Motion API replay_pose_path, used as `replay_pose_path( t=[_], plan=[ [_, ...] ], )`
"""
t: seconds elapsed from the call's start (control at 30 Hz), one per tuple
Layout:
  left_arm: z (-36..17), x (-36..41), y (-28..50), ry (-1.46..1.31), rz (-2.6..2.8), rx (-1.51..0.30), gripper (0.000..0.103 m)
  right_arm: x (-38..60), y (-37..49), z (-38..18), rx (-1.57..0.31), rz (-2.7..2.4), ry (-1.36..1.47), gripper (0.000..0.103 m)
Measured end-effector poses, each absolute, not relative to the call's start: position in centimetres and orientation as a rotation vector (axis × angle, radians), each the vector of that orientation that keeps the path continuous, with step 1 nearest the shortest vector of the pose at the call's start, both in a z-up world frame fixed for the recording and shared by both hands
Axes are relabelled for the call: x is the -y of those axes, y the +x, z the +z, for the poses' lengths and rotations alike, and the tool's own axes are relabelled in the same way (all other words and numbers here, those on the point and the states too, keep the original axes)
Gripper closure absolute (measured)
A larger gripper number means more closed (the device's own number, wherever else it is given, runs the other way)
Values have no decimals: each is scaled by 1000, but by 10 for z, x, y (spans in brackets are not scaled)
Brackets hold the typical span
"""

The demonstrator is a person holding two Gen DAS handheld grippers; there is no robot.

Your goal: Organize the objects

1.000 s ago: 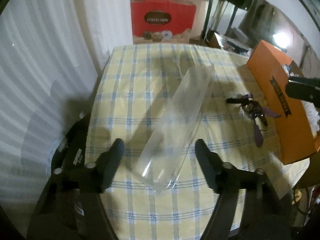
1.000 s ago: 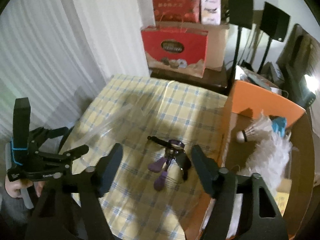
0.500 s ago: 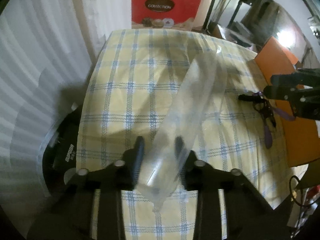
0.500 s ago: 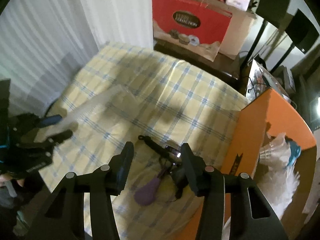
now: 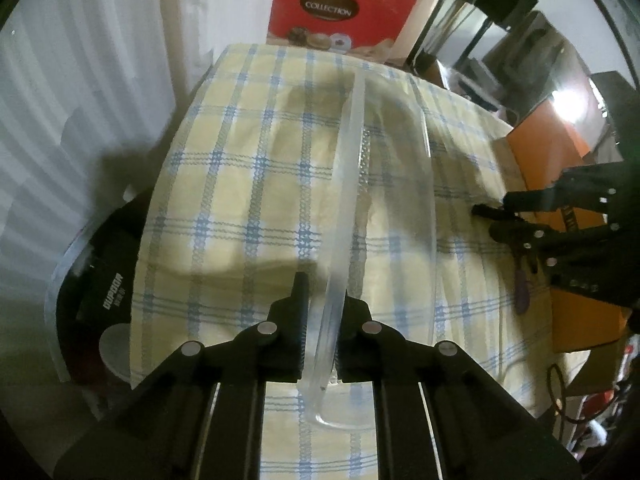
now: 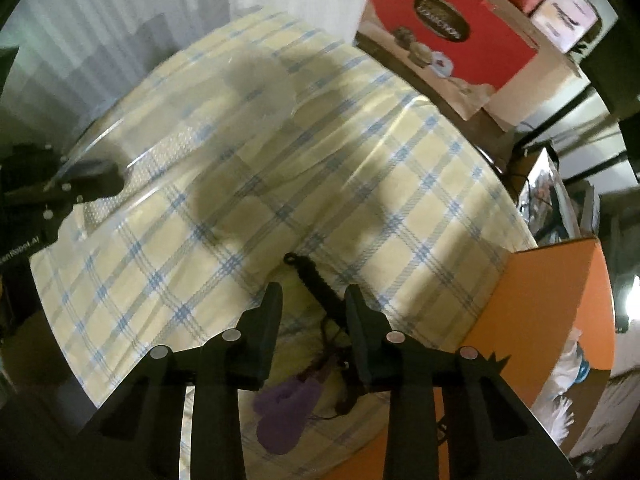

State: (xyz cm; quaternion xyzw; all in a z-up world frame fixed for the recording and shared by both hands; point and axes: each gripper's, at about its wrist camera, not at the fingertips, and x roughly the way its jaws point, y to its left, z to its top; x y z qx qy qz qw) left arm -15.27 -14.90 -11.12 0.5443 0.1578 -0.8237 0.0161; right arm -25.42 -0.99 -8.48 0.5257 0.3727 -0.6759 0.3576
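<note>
- Yellow-and-blue checked cloth covers the table, with white curtains behind its far-left edge and a red gift bag past its far edge.
- My left gripper has just been closing and now clamps one wall of the clear plastic sleeve, which runs from the near edge toward the far edge, along the table's middle.
- My right gripper has also just been closing; its jaws stand apart on either side of the black handle of the keychain bunch, and I cannot tell whether the pads touch it.
- Only my right camera shows the purple tag beneath the fingers and white shuttlecock feathers inside the orange box at the table's right edge.
- Only my left camera shows the sleeve's full length, and a black round device off the table's left edge.
- Each camera catches the other gripper at its frame's side.
</note>
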Motion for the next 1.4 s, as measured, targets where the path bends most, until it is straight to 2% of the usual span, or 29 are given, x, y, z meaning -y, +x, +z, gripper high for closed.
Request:
replay_pose_path(
  t=[0.2,0.27,0.47,1.0,1.4],
  plan=[
    [-110,151,-150,1687,-2572,-542,97,14,-255,-96,-1028,-1746,1348,73],
    [-108,152,-150,1677,-2579,-555,98,13,-257,-98,-1045,-1749,1342,85],
    [-103,153,-150,1647,-2591,-582,98,1,-258,-84,-940,-1803,1309,93],
    [-55,126,-151,1542,-2714,-586,98,-66,-254,2,-532,-2026,1179,94],
    [0,63,-170,1513,-2874,-493,98,-129,-240,67,-293,-2108,1092,93]
  ],
)
